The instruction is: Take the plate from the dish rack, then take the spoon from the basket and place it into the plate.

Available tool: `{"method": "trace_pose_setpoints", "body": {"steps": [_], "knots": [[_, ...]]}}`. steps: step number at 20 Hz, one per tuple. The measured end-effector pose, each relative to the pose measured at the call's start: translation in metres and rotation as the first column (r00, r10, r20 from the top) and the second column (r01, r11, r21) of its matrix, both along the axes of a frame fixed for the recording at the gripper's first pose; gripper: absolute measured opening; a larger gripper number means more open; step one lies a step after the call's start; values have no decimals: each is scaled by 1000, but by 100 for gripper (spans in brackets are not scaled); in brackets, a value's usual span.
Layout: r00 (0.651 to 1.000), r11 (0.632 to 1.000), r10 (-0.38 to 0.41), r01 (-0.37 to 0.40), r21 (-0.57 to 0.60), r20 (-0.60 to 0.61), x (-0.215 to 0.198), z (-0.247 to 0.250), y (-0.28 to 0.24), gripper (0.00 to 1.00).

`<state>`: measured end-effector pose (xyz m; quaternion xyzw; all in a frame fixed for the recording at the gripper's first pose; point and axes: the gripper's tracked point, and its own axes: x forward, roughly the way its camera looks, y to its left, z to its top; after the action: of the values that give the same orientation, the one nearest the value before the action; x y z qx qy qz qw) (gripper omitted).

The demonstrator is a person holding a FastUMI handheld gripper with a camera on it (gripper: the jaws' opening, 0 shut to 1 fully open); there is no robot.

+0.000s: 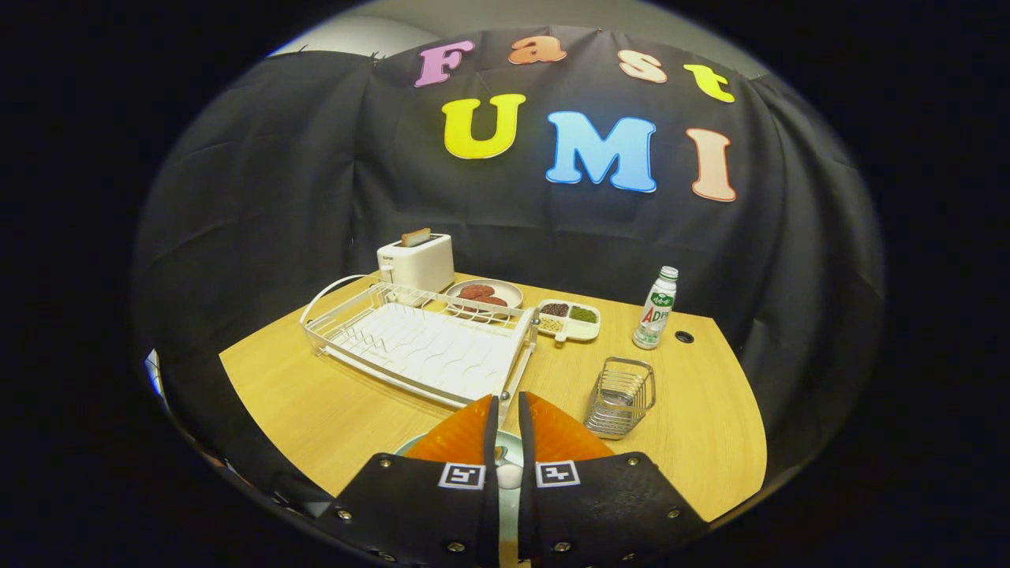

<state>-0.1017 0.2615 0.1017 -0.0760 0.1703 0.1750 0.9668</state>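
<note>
Spoon point(509, 476) between nearly closed fingers point(465, 434), over plate point(410, 446).

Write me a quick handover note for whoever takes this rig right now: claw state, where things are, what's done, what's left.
Claw: fingers nearly closed, a narrow gap between them, over the plate; whether they grip anything cannot be told.
Plate: pale green, on the table under the fingers, off the dish rack, which stands beyond them.
Spoon: what seems to be its pale bowl shows in the gap between the fingers, over the plate.
Basket: wire, ahead beside the rack, looks empty.
Done: plate out, spoon out.
Left: confirm the spoon rests in the plate, open, withdraw.
</note>
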Motion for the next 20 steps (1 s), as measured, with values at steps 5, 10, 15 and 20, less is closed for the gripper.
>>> {"method": "trace_pose_setpoints", "body": {"steps": [5, 10, 15, 20], "knots": [[999, 999, 38, -39, -17, -30, 2, -12, 21, 9], [996, 997, 65, -67, -29, -65, 8, -27, 37, 9], [989, 995, 90, -95, -38, -113, 15, -40, 48, 9], [985, 993, 103, -111, -51, -136, 18, -42, 46, 17]]}}
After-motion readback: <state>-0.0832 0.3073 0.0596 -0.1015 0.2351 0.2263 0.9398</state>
